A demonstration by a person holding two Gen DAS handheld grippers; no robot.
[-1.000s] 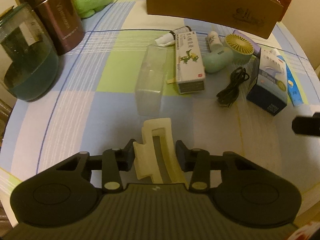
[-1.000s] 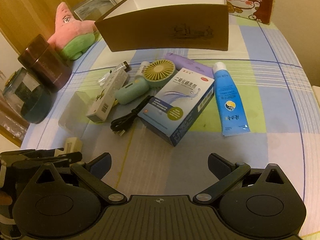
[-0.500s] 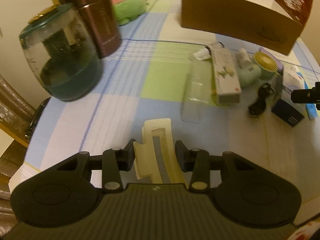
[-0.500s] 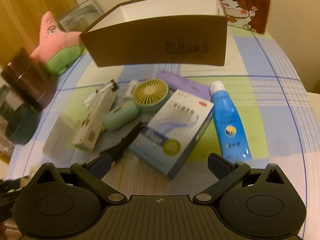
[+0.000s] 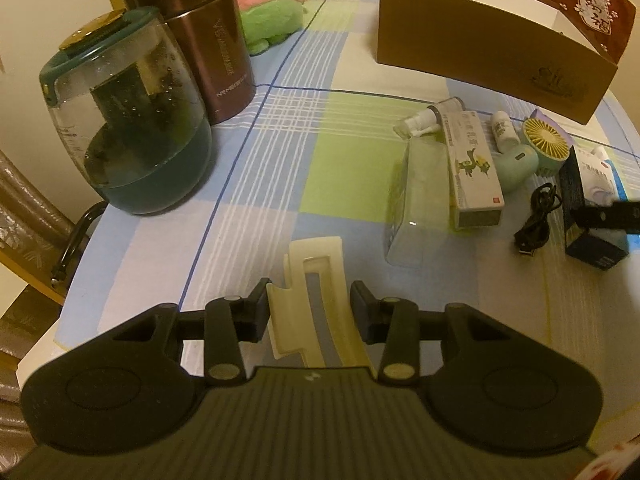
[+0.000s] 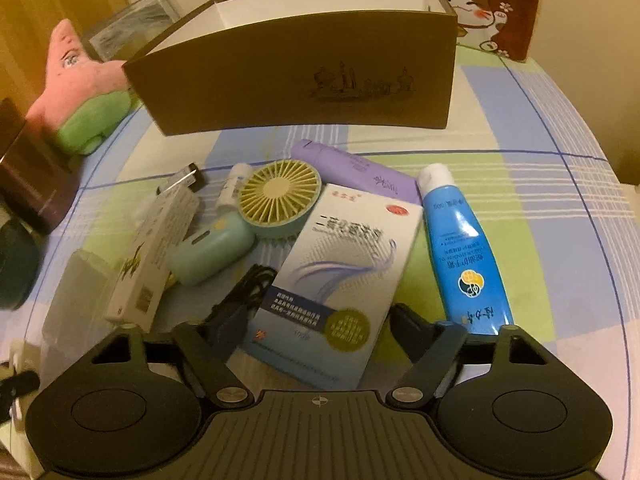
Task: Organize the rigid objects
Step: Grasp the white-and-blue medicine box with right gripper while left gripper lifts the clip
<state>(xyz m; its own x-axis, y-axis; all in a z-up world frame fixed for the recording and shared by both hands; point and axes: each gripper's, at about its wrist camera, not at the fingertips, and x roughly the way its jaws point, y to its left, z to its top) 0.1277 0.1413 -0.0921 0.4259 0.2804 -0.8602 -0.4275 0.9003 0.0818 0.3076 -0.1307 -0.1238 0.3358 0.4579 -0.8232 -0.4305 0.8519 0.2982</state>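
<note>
Dim, warm yellowish indoor light tints both fisheye views, and straight edges bow strongly toward the rims. The right wrist view is smeared with motion blur; the left is sharper, with small glints on the glass kettle [image 5: 132, 120].

The brown box [image 5: 492, 52] [image 6: 304, 76] is viewed obliquely downward from both wrists, closer from the right, farther leftward from the left; the clutter before it is shared.

The right gripper [image 6: 308, 326] is closing around the white-and-blue box [image 6: 340, 276]; its pads seem not yet touching.
</note>
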